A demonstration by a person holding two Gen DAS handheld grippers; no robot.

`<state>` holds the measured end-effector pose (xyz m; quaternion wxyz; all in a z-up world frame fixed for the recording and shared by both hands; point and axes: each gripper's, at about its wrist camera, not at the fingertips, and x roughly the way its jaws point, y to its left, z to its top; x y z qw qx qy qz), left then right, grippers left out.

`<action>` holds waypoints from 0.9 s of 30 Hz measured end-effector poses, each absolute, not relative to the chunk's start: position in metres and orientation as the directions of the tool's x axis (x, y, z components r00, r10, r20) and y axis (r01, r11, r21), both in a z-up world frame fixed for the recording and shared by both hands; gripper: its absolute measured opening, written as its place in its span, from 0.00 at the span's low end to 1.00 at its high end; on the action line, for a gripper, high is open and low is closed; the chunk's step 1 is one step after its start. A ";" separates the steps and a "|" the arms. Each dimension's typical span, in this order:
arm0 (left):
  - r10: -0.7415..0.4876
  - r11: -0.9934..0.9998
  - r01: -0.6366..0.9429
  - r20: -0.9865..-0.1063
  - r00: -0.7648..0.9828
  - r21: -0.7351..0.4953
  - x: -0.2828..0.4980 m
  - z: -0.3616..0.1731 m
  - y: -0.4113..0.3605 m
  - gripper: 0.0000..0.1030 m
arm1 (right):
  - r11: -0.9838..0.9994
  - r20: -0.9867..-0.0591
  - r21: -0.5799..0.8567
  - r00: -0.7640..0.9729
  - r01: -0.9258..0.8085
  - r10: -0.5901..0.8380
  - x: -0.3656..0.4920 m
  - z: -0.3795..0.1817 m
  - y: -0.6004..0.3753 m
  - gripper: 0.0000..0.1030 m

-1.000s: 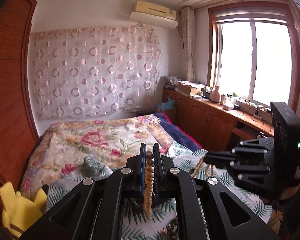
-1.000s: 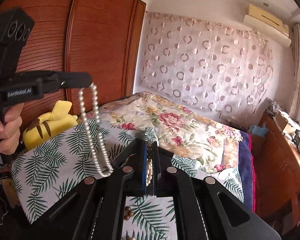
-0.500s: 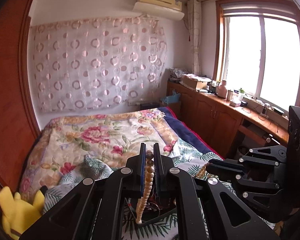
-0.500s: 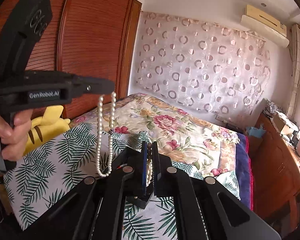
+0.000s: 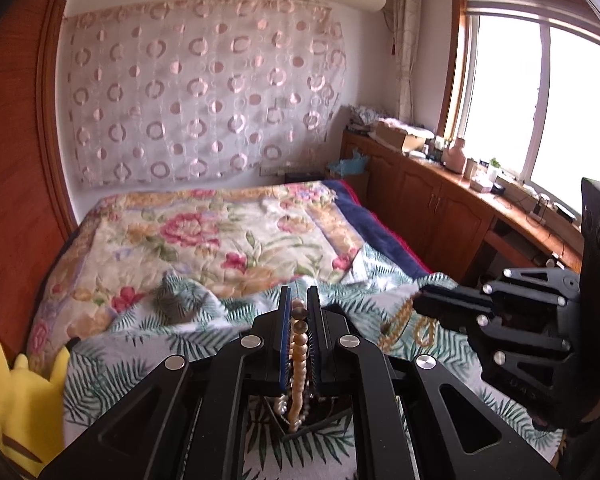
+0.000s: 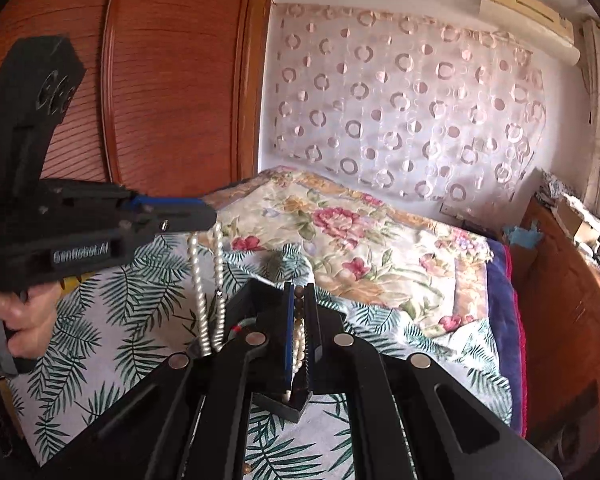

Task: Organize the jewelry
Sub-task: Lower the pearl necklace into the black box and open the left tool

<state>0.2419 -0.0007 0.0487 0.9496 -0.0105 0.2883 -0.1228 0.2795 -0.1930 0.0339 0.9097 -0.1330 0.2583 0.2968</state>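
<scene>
My left gripper (image 5: 299,300) is shut on a white pearl necklace (image 5: 298,354); in the right wrist view the left gripper (image 6: 210,216) shows at the left with the necklace (image 6: 206,292) hanging in a loop over a black jewelry box (image 6: 260,308). My right gripper (image 6: 299,286) is shut on a bead bracelet (image 6: 299,328); in the left wrist view the right gripper (image 5: 420,296) shows at the right with golden-brown beads (image 5: 400,326) dangling. The box (image 5: 300,430) lies on the palm-leaf cloth, mostly hidden by the fingers.
The palm-leaf cloth (image 6: 112,320) covers the near end of a bed with a floral quilt (image 5: 220,240). A yellow plush toy (image 5: 16,396) sits at the left. A wooden wardrobe (image 6: 160,80) stands to the left, wooden cabinets (image 5: 440,212) and a window to the right.
Both grippers have come lower and closer together over the black box. The pearl loop now hangs down to the box. Both stay shut on their strands.
</scene>
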 end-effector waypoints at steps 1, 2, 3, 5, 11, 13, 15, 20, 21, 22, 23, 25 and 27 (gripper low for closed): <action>-0.238 0.970 0.227 -0.549 0.801 -0.090 0.242 0.044 0.000 0.07 | 0.790 -0.557 -0.082 0.685 -0.608 0.470 0.282 0.029 -0.192 0.05; -0.238 0.970 0.226 -0.557 0.796 -0.091 0.244 0.037 0.000 0.07 | 0.791 -0.567 -0.075 0.678 -0.607 0.467 0.284 0.023 -0.190 0.05; -0.238 0.970 0.225 -0.562 0.792 -0.094 0.245 0.034 0.000 0.07 | 0.792 -0.574 -0.070 0.674 -0.606 0.465 0.287 0.018 -0.189 0.05; -0.236 0.971 0.219 -0.572 0.786 -0.100 0.247 0.026 0.002 0.07 | 0.796 -0.586 -0.052 0.664 -0.603 0.464 0.290 0.009 -0.187 0.05; -0.241 0.969 0.227 -0.576 0.781 -0.098 0.244 0.019 0.002 0.07 | 0.804 -0.625 0.006 0.626 -0.595 0.467 0.303 -0.018 -0.180 0.05; -0.239 0.969 0.227 -0.571 0.785 -0.094 0.240 0.019 0.002 0.07 | 0.802 -0.637 0.017 0.612 -0.596 0.469 0.306 -0.024 -0.178 0.05; -0.243 0.969 0.227 -0.571 0.784 -0.101 0.237 0.017 0.003 0.08 | 0.804 -0.651 0.024 0.601 -0.594 0.464 0.307 -0.031 -0.176 0.06; -0.232 0.972 0.216 -0.568 0.790 -0.097 0.222 0.006 0.009 0.49 | 0.808 -0.671 0.027 0.589 -0.589 0.452 0.307 -0.042 -0.175 0.30; -0.224 0.973 0.212 -0.570 0.790 -0.089 0.219 0.002 0.010 0.52 | 0.810 -0.668 0.026 0.593 -0.586 0.450 0.306 -0.042 -0.176 0.36; -0.217 0.975 0.208 -0.574 0.790 -0.083 0.216 -0.001 0.011 0.58 | 0.809 -0.664 0.027 0.595 -0.587 0.454 0.305 -0.041 -0.177 0.38; -0.215 0.975 0.206 -0.575 0.789 -0.083 0.214 -0.003 0.011 0.62 | 0.808 -0.661 0.027 0.597 -0.588 0.456 0.303 -0.040 -0.179 0.38; -0.221 0.974 0.209 -0.581 0.784 -0.088 0.206 -0.009 0.013 0.72 | 0.808 -0.653 0.032 0.600 -0.588 0.463 0.296 -0.037 -0.185 0.38; -0.221 0.974 0.211 -0.581 0.783 -0.086 0.198 -0.014 0.013 0.78 | 0.810 -0.645 0.039 0.604 -0.586 0.468 0.287 -0.035 -0.192 0.38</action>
